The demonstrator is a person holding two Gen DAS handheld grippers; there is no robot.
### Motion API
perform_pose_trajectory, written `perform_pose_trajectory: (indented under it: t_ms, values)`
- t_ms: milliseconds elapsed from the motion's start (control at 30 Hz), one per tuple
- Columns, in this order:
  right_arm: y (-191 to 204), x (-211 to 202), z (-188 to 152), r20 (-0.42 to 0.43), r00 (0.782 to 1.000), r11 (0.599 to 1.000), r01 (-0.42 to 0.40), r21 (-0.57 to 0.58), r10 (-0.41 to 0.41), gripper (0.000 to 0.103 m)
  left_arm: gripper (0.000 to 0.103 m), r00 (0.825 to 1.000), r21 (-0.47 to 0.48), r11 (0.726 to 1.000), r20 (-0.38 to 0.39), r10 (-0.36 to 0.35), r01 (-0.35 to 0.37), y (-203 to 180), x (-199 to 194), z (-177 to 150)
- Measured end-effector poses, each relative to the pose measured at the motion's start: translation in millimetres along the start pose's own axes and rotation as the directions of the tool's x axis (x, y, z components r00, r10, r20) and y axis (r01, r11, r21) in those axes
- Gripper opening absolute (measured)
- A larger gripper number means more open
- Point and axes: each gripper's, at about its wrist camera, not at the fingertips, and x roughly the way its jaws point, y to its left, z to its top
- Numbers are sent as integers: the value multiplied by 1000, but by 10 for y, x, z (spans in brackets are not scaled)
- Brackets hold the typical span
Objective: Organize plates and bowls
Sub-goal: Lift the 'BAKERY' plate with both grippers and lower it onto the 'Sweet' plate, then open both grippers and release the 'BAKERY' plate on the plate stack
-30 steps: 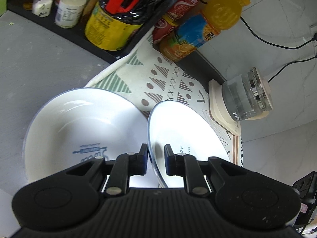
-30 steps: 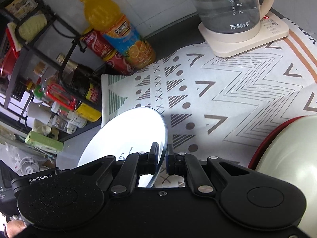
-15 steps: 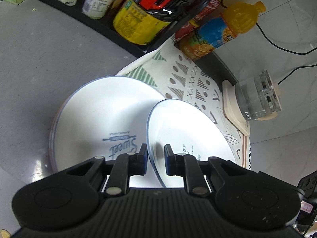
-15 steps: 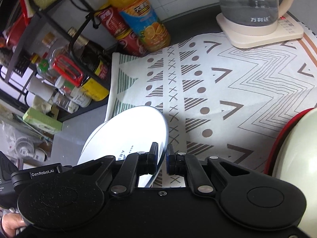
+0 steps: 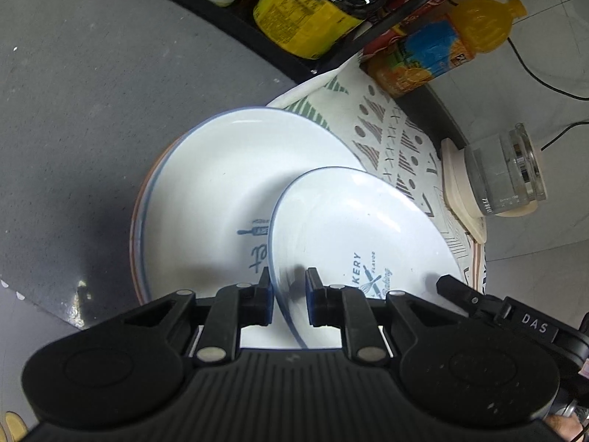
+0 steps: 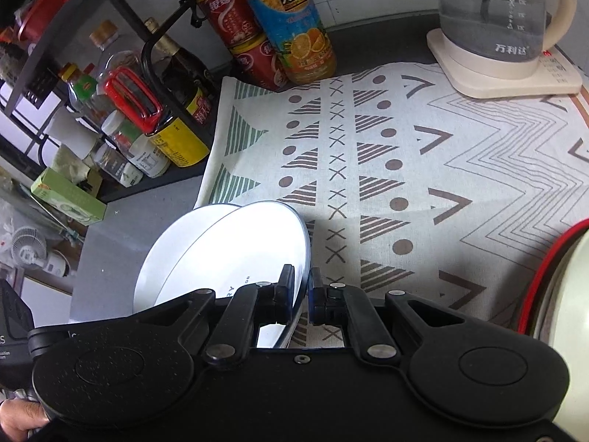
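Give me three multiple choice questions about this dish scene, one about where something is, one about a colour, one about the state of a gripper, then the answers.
1. Where does the glass kettle stand?
A. On a cream base at the far edge of the patterned mat
B. On the black shelf rack
C. Inside the large plate

2. What colour is the rim line of the small plate?
A. Red
B. Blue
C. Green

3. How is the small plate held?
A. Lying free on the mat
B. By the left hand-held gripper alone
C. By the left hand-held gripper and the right hand-held gripper, each on the rim

Answers:
1 A: the kettle sits on its cream base on the mat.
2 B: a thin blue line edges the plate.
3 C: each wrist view shows fingers on both sides of the rim, above the large plate.
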Motion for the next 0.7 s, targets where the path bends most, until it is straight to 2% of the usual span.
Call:
perform_pose_trajectory:
  t_ms: [400,700]
  values:
    - [121,149,-59,-33,999,1000,3,-21,-3,7,17,999,-14,999,15,51,-51,151,28,-1]
    - [102,234,-98,-55,998,1000,2,9,-1,5,17,992,42,991,35,123,-124,114,59,15]
